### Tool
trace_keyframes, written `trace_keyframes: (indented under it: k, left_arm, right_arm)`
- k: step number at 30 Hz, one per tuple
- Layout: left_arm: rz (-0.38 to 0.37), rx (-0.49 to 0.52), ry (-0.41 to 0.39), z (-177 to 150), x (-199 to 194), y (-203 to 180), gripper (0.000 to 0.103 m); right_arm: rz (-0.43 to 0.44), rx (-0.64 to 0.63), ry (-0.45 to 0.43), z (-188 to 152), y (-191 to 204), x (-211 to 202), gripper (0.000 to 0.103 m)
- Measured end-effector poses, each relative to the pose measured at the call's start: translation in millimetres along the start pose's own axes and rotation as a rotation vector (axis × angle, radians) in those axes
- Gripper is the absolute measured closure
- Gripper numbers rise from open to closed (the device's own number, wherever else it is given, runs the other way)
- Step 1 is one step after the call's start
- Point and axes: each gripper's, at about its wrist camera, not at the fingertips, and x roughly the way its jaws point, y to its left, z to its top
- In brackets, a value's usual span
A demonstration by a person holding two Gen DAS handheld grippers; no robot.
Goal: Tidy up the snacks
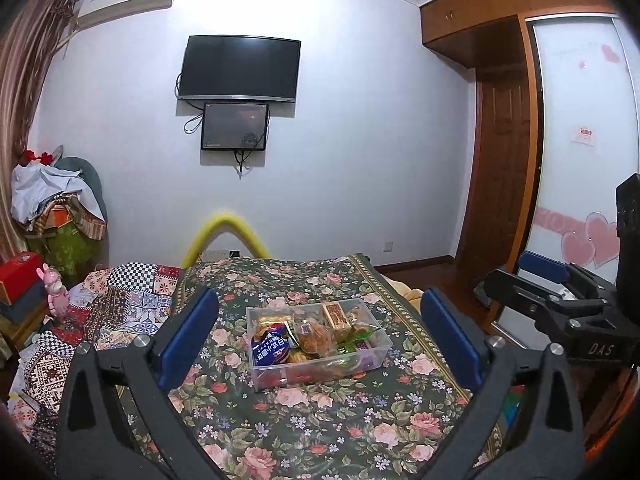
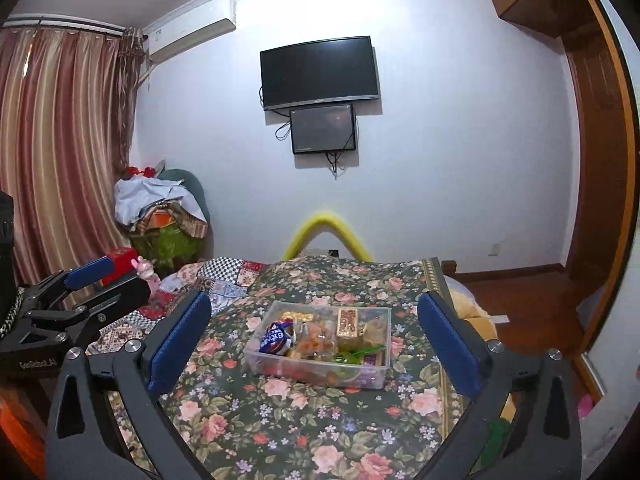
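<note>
From the left wrist we see our left gripper [image 1: 320, 336] with jaws spread wide and empty, the clear snack box [image 1: 318, 346] sitting ahead on the floral table [image 1: 320, 432].

From the right wrist, our right gripper [image 2: 314, 334] likewise stands fully open, gripping nothing, the snack box [image 2: 320, 346] beyond its fingertips.

1. A clear rectangular plastic box [image 1: 320, 344] filled with wrapped snacks [image 1: 312, 336] sits on the dark floral tablecloth [image 1: 320, 432].
2. The left gripper [image 1: 320, 336], its blue-padded jaws wide apart, hangs before the box, empty.
</note>
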Motion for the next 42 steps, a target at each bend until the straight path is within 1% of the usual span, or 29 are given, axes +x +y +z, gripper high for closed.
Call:
trace_keyframes:
  k: [13, 42]
  left_arm:
    - [0.000, -0.014, 0.012, -3, 0, 1, 0.000]
    - [-0.005, -0.006, 0.017, -7, 1, 0, 0.000]
  right_arm:
    - [-0.011, -0.017, -0.002, -4, 4, -6, 0.000]
    - [-0.031, -0.014, 0.004, -2, 1, -10, 0.000]
